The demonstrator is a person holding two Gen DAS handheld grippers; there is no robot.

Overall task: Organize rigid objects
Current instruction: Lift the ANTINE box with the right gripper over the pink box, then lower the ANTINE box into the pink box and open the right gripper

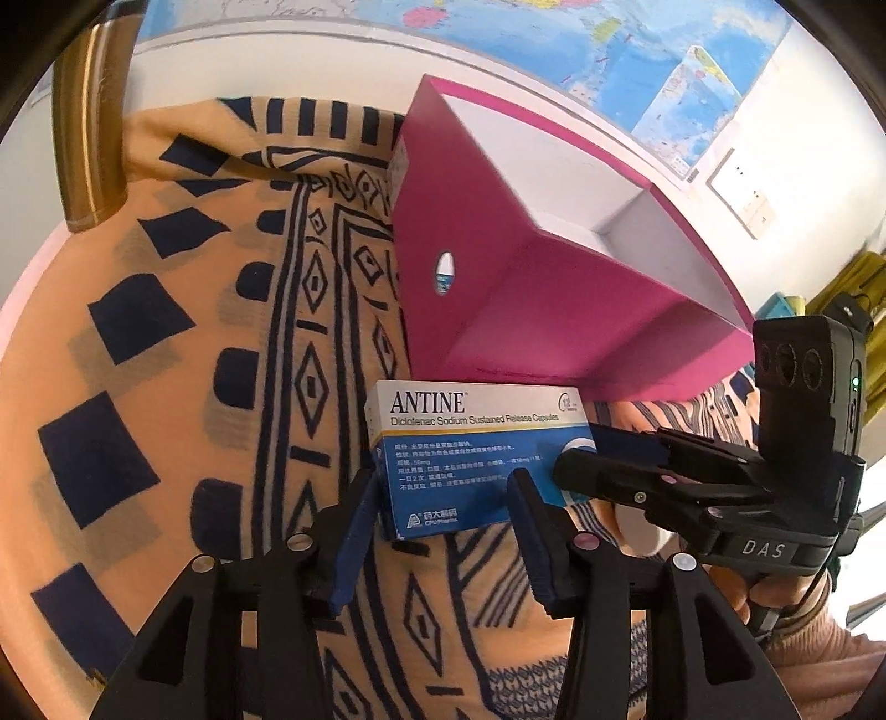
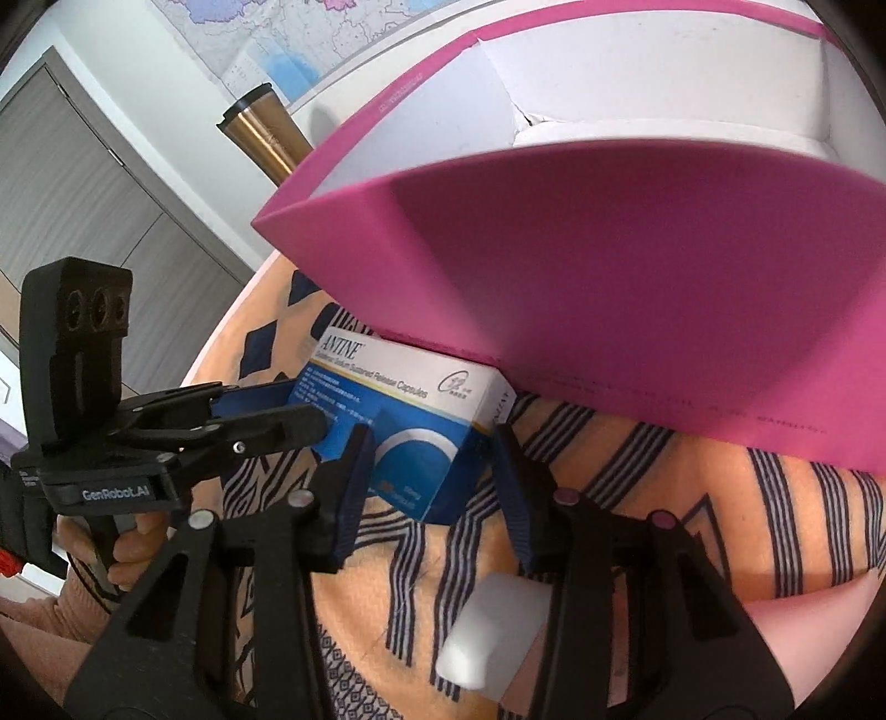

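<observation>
- i'm mid-handover on the medicine box: it sits tilted, one long edge against the foot of the pink organizer, its lower end over the patterned cloth.
- my left gripper straddles the box's lower end with its jaws apart; the blue pads stand just outside the box's sides and i can't see them pressing.
- my right gripper comes at the other end, jaws likewise apart around that corner; whether a pad touches the cardboard i can't tell.
- my guess is neither gripper has a firm clamp, so the box rests on the cloth and the organizer wall.
- next move, as i judge it: close one gripper squarely on the narrow sides, lift, clear the pink rim and set the box into a white compartment.
- risk: the box could twist if i squeeze near a corner.
- the surface is round, covered by an orange cloth with dark blue geometric print.
- a bronze tumbler stands beyond the organizer; a map hangs on the wall, grey cupboard doors to the side.
</observation>
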